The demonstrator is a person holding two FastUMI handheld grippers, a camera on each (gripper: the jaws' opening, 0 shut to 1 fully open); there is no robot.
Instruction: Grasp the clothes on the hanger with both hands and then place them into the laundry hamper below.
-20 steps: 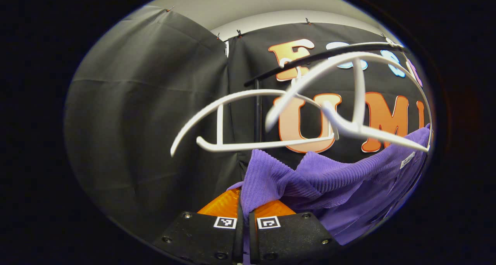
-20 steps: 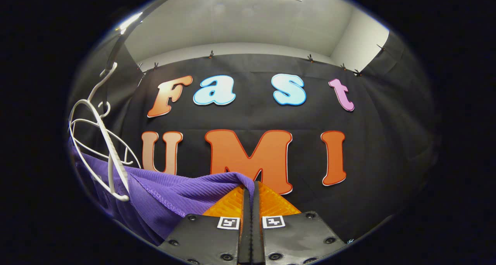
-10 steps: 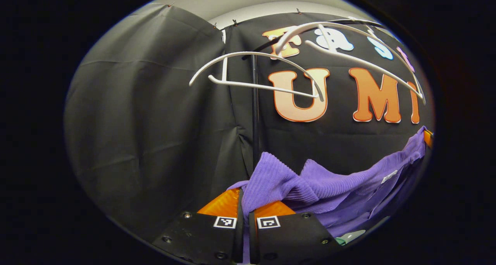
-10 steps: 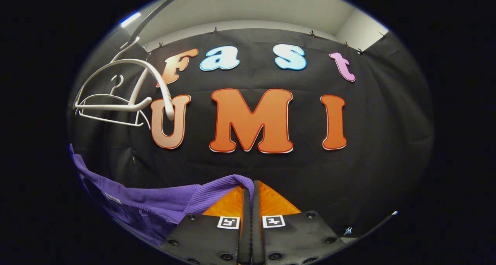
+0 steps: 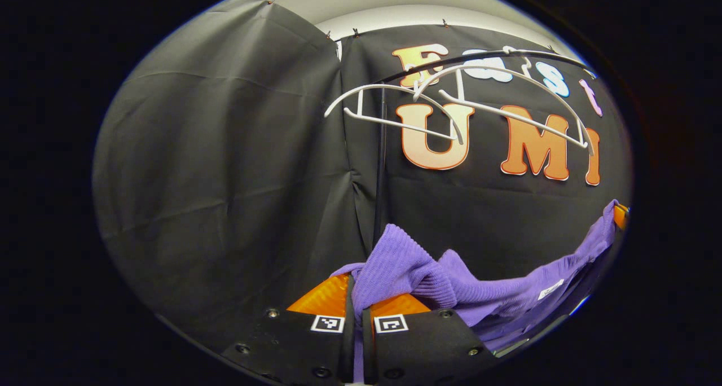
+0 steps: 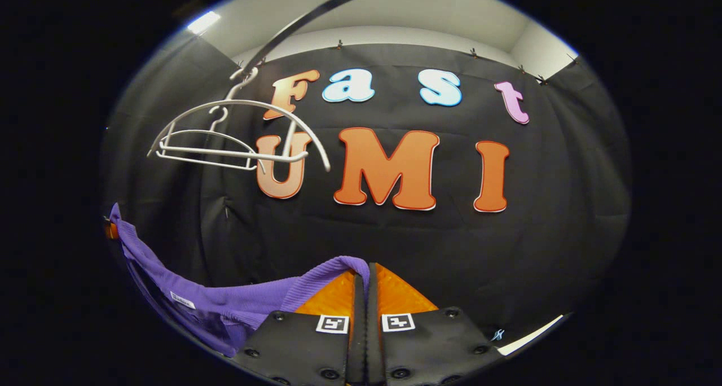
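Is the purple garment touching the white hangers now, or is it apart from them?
Apart. In the left gripper view the purple garment hangs low between the grippers, and bare black cloth separates it from the white hangers on the rail above.

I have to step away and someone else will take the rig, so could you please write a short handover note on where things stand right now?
Left gripper: shut on the purple garment.
Right gripper: shut on the other end of the garment, which sags between the two.
White hangers: bare on the black rail, up behind the garment.
Done: both grasps made, garment off the hanger.
Left: lower the garment into the laundry hamper below, then open both grippers.
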